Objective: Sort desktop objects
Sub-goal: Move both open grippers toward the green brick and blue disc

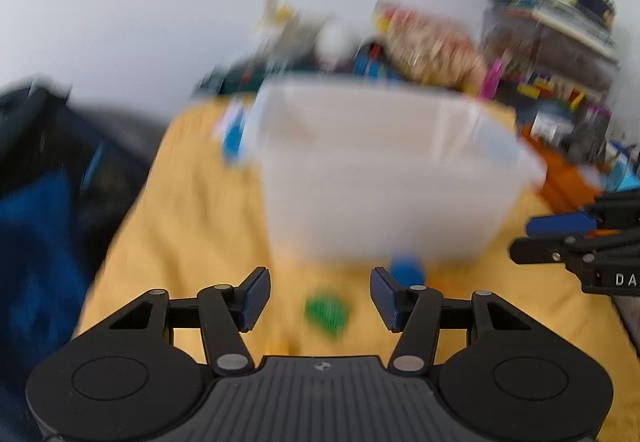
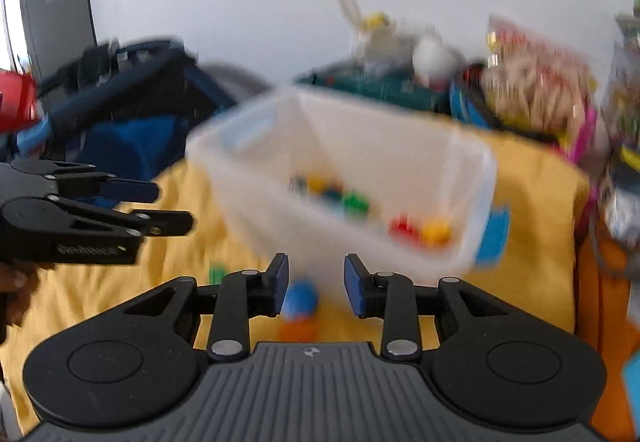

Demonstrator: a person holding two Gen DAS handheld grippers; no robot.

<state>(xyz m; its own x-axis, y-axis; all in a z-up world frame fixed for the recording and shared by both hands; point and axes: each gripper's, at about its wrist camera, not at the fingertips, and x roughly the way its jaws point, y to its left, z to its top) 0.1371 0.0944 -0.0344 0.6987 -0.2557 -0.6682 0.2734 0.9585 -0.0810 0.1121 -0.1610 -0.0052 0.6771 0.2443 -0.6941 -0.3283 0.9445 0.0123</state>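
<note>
Well, both views motion-blurred. Clear bin (image 2: 340, 178) on the yellow cloth (image 1: 180, 222) holds small coloured pieces, shapes unreadable. In front of the bin: blue piece (image 2: 300, 300), green piece (image 1: 325, 312), orientation unclear. Left gripper (image 1: 320, 298) and right gripper (image 2: 316, 284) both spread, empty. Side lettering illegible.

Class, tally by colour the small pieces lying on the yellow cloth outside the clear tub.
Green piece: 1
Blue piece: 1
Orange piece: 1
Total in view: 3
</note>
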